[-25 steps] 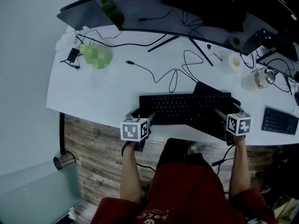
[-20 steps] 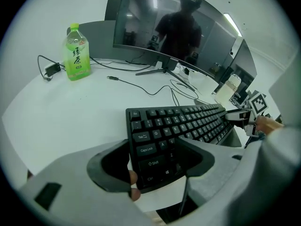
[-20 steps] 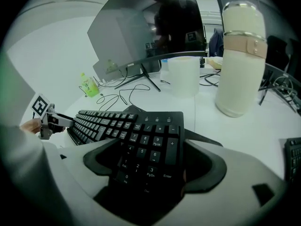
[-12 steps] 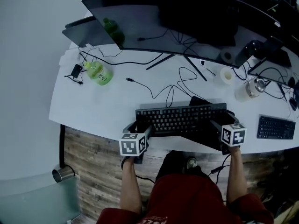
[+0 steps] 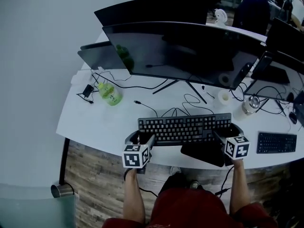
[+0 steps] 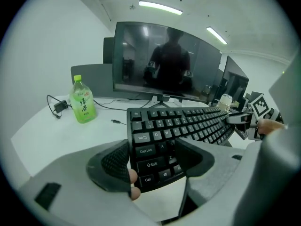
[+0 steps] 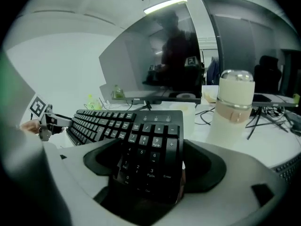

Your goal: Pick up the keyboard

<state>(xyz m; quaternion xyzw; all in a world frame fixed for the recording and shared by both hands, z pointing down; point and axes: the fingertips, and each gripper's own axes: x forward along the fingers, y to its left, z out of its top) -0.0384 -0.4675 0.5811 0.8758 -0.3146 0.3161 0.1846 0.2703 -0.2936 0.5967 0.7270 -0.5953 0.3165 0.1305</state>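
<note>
A black keyboard (image 5: 185, 126) hangs level above the front of the white desk (image 5: 95, 122), held at both ends. My left gripper (image 5: 142, 139) is shut on its left end, jaws pinching the Shift and Ctrl corner (image 6: 153, 157). At the other end my right gripper (image 5: 221, 136) is shut on the number pad (image 7: 153, 166). In the left gripper view the keyboard (image 6: 183, 124) stretches away to the right gripper; in the right gripper view the keyboard (image 7: 108, 119) runs left toward the other gripper.
A black mouse pad (image 5: 204, 152) lies under the keyboard's right half at the desk edge. A wide curved monitor (image 5: 185, 51) stands behind, with loose cables in front. A green bottle (image 5: 110, 94) stands back left. A white tumbler (image 7: 233, 107) and a second keyboard (image 5: 276, 142) are at right.
Both grippers have risen with the keyboard, which now sits apart from the mouse pad it covered. The head view has tipped upward, showing more of the monitors.
</note>
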